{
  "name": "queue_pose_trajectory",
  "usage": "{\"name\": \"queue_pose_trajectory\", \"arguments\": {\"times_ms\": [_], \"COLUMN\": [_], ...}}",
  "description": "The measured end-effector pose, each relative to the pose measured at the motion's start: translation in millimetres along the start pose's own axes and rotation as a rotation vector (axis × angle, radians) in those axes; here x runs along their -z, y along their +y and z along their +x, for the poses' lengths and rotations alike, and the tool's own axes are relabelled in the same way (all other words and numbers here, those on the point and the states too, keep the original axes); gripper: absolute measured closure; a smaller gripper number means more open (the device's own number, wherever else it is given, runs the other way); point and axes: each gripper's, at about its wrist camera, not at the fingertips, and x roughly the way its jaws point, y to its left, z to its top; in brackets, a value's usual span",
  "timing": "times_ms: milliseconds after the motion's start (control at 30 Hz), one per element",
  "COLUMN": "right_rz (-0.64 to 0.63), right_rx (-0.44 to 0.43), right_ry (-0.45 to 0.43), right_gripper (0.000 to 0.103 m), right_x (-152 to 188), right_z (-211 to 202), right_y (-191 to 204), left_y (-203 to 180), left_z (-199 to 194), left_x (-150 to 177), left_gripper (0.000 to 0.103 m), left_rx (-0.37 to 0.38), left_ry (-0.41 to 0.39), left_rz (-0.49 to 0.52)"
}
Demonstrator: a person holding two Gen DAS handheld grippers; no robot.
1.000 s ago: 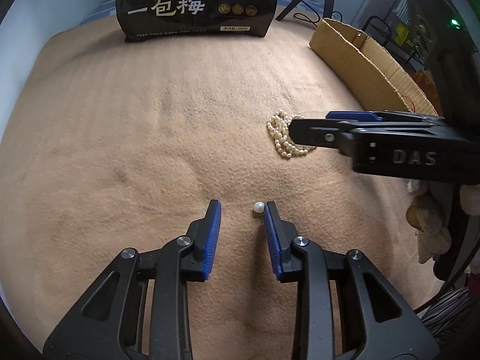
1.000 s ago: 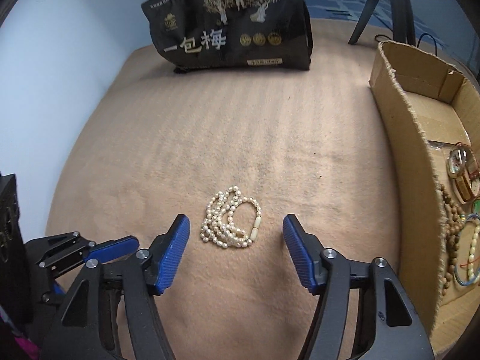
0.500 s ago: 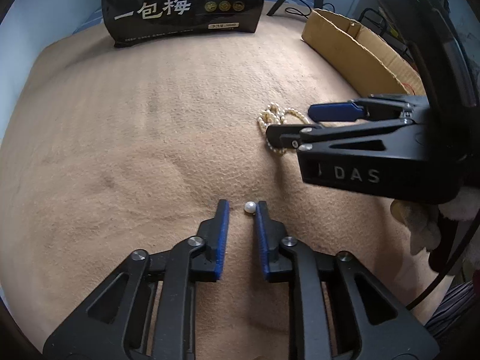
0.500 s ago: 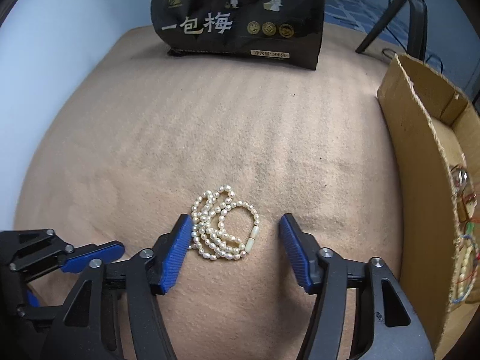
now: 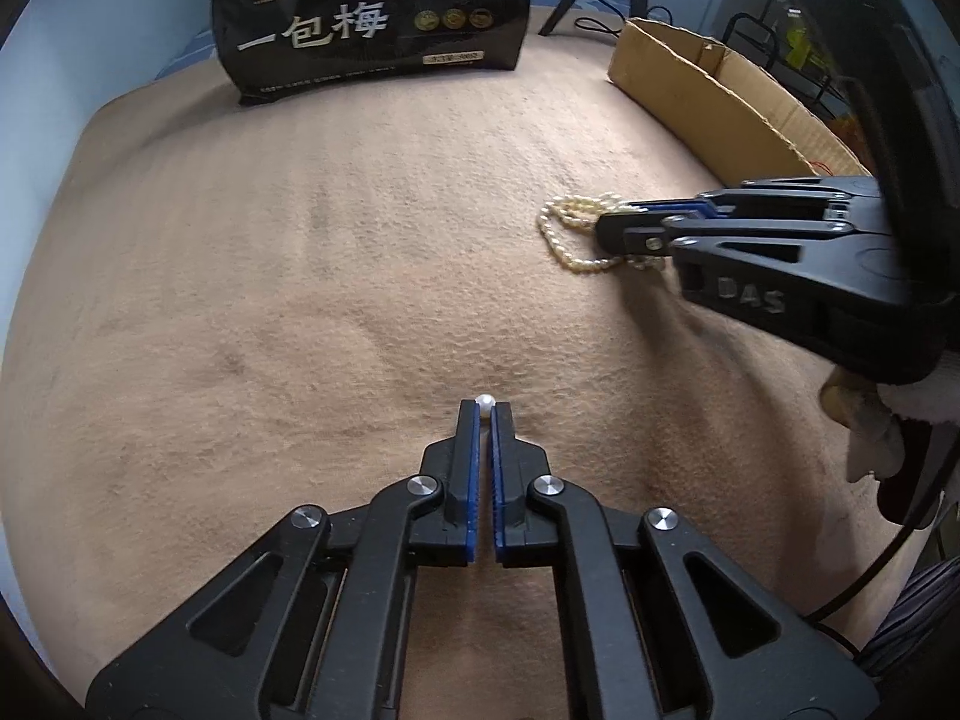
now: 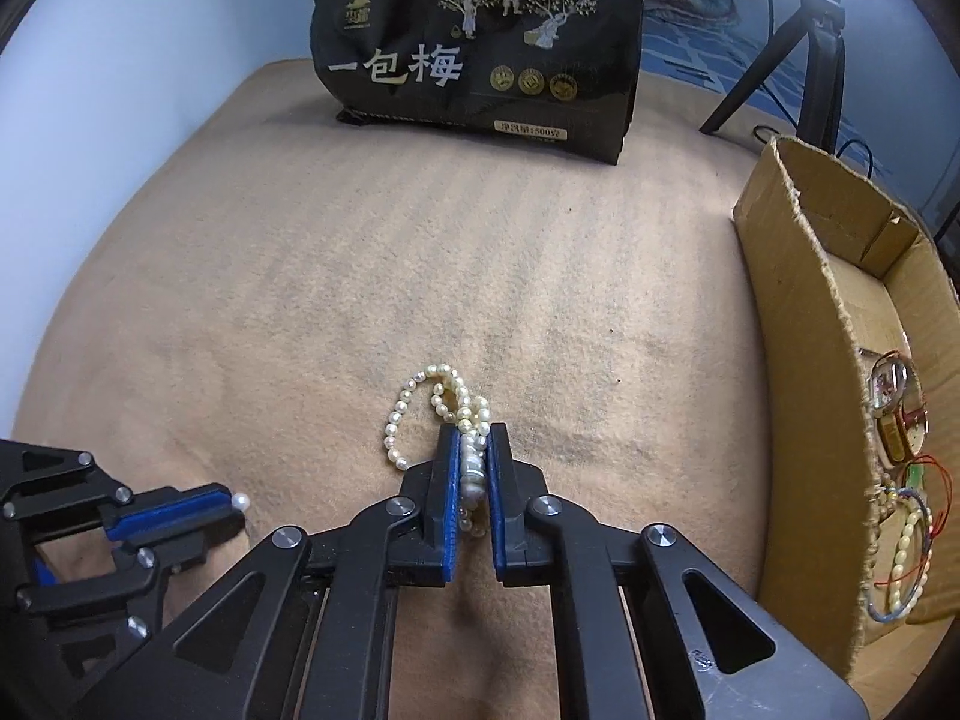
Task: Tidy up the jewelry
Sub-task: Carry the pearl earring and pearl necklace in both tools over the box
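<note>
A single white pearl [image 5: 484, 401] sits pinched at the tips of my left gripper [image 5: 485, 414], which is shut on it, low on the tan blanket. The pearl also shows in the right wrist view [image 6: 241, 501]. A coiled pearl necklace [image 6: 420, 396] lies on the blanket; my right gripper [image 6: 473, 438] is shut on its near strands. In the left wrist view the necklace [image 5: 570, 228] shows at the right gripper's tips [image 5: 624, 222]. A cardboard box [image 6: 804, 324] stands to the right, holding a watch [image 6: 894, 384] and bead bracelets [image 6: 900, 546].
A tall black snack bag [image 6: 480, 42] stands at the far edge of the tan blanket [image 6: 360, 276]. A black tripod [image 6: 804, 48] stands behind the box. Cables hang off the right edge in the left wrist view [image 5: 900, 600].
Both grippers have closed: the left jaws came together on the single pearl, and the right jaws came together on the pearl necklace, bunching its strands between the pads.
</note>
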Motion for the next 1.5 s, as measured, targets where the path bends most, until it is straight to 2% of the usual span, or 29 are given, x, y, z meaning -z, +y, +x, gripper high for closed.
{"name": "queue_pose_trajectory", "arguments": {"times_ms": [367, 567, 600, 633, 667, 733, 900, 933, 967, 1100, 1267, 1500], "right_rz": [0.058, 0.064, 0.065, 0.065, 0.064, 0.066, 0.063, 0.062, 0.061, 0.058, 0.059, 0.077], "right_rx": [-0.070, -0.080, -0.080, -0.079, -0.078, -0.079, -0.081, -0.080, -0.079, -0.075, -0.070, -0.088], "right_ry": [-0.112, -0.143, -0.140, -0.138, -0.135, -0.132, -0.127, -0.125, -0.124, -0.121, -0.115, -0.160], "right_gripper": [0.097, 0.097, 0.097, 0.097, 0.097, 0.097, 0.097, 0.097, 0.097, 0.097, 0.097, 0.097], "right_x": [-14.0, -14.0, -13.9, -13.6, -13.5, -11.3, -12.1, -12.0, -12.0, -11.2, -10.6, -11.9], "right_z": [-42.1, -59.6, -59.5, -58.0, -57.5, -58.9, -58.2, -57.5, -56.6, -55.7, -57.1, -79.0], "right_y": [-14.8, -17.8, -18.6, -19.7, -20.9, -22.4, -21.9, -21.3, -21.0, -21.5, -24.1, -30.2], "left_y": [20.7, 13.8, 11.7, 9.8, 8.7, 7.0, 0.4, -1.1, -2.8, -2.5, 4.6, 22.3], "left_z": [-18.3, -13.9, -12.7, -12.5, -12.7, -12.4, -2.7, 0.4, 5.0, 10.9, 7.6, -16.8], "left_x": [-2.3, -2.2, -2.7, -2.9, -2.9, -2.6, -3.3, -3.5, -3.2, -3.4, -6.3, -12.4], "left_gripper": [0.103, 0.103, 0.100, 0.091, 0.076, 0.067, 0.067, 0.070, 0.080, 0.096, 0.097, 0.097], "left_rx": [-0.012, 0.028, 0.022, 0.018, 0.017, 0.010, 0.003, -0.001, -0.017, -0.027, -0.015, -0.021], "left_ry": [-0.048, -0.024, -0.018, -0.013, -0.017, -0.025, -0.009, -0.004, 0.004, -0.004, -0.015, -0.075], "left_rz": [-0.073, -0.071, -0.066, -0.059, -0.055, -0.055, -0.037, -0.029, -0.023, -0.019, -0.042, -0.105]}}
